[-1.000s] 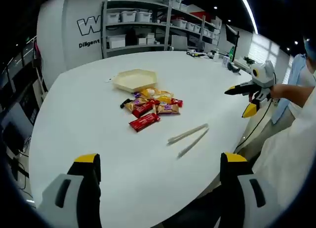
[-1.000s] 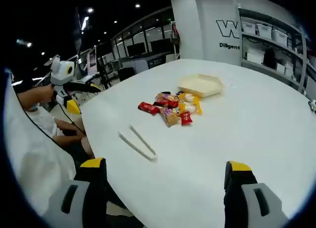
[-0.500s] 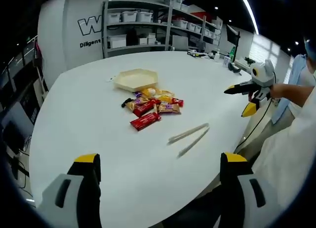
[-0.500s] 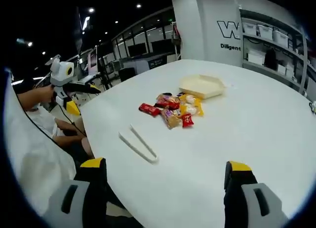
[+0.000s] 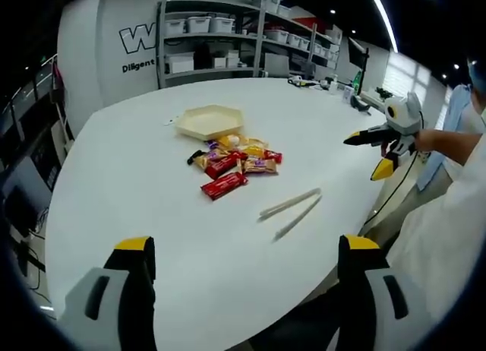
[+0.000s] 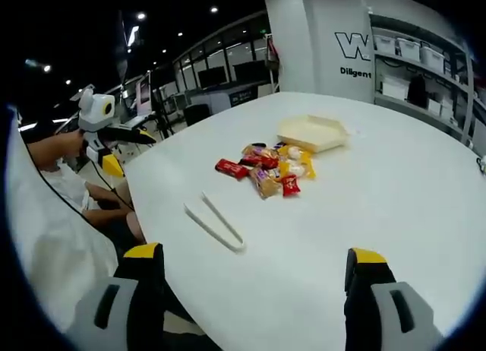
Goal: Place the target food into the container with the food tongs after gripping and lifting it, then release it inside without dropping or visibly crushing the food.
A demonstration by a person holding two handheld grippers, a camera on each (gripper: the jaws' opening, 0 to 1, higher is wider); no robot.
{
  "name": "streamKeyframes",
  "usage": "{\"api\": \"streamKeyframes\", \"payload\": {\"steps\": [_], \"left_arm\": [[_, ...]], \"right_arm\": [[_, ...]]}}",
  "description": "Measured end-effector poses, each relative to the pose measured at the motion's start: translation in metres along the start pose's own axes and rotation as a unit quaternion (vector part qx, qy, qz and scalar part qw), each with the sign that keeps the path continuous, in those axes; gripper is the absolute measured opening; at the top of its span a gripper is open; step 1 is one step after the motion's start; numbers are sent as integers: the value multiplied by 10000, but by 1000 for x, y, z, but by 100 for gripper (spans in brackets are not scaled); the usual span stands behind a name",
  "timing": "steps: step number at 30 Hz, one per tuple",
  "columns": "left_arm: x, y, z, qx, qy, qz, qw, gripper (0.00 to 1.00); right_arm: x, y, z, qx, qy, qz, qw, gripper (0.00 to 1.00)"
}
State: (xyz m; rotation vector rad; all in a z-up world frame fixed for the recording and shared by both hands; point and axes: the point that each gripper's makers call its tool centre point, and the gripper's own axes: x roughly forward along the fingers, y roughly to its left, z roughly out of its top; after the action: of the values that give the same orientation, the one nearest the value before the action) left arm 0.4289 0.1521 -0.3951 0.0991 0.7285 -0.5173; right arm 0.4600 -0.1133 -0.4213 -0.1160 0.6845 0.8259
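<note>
White food tongs (image 5: 291, 213) (image 6: 215, 222) lie flat on the white table (image 5: 137, 184) (image 6: 395, 199), near its edge. Beyond them sits a pile of wrapped snacks (image 5: 231, 165) (image 6: 266, 169), red, yellow and orange. A beige hexagonal container (image 5: 209, 121) (image 6: 313, 132) stands empty just behind the pile. My left gripper (image 5: 247, 246) is open and holds nothing, well short of the tongs. It also appears at the left of the right gripper view (image 6: 106, 131), held by a hand. My right gripper (image 6: 255, 254) is open and holds nothing, and is seen off the table's edge (image 5: 383, 138).
Shelves with white bins (image 5: 220, 32) (image 6: 425, 62) stand behind the table. Small items (image 5: 326, 83) sit at the table's far end. The person's white clothing (image 5: 448, 237) (image 6: 45, 237) fills the side beside the table edge.
The right gripper view has drifted very slightly. Nothing on the table has moved and both grippers stay open.
</note>
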Motion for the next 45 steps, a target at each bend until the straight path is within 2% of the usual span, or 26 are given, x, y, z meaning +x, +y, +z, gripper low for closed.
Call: {"api": "streamKeyframes", "payload": {"steps": [38, 45], "left_arm": [[4, -4, -2, -11, -9, -31, 10000, 98], [6, -9, 0, 18, -46, -116, 9999, 94]], "right_arm": [[0, -2, -2, -36, 13, -22, 10000, 99], [1, 1, -4, -15, -13, 23, 10000, 98]]}}
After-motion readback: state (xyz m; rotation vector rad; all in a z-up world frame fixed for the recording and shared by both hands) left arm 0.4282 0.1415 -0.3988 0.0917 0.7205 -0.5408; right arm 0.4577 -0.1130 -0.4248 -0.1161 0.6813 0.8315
